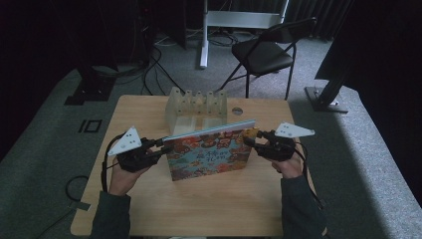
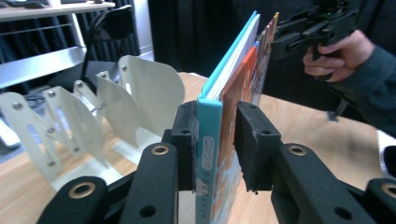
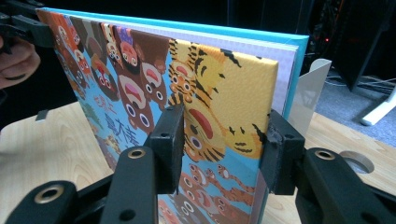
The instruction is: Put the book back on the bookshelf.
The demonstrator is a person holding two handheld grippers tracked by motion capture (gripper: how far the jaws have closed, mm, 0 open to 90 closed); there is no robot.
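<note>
Both forearms wore dark grey-green sleeves (image 1: 113,214) that reached to the wrists. Each hand carried a black two-jaw tool, the left gripper (image 1: 166,145) and the right gripper (image 1: 250,138), and each was topped by a pale grey three-cornered plate (image 1: 125,140) dotted with small dark holes, with a thin black cable (image 1: 105,167) looping back along the arm. Seen close in the gripper views, the jaws were matte black bars with brass-ringed holes and small screws, ending in blocky pads (image 2: 252,140) with slightly ragged edges.
</note>
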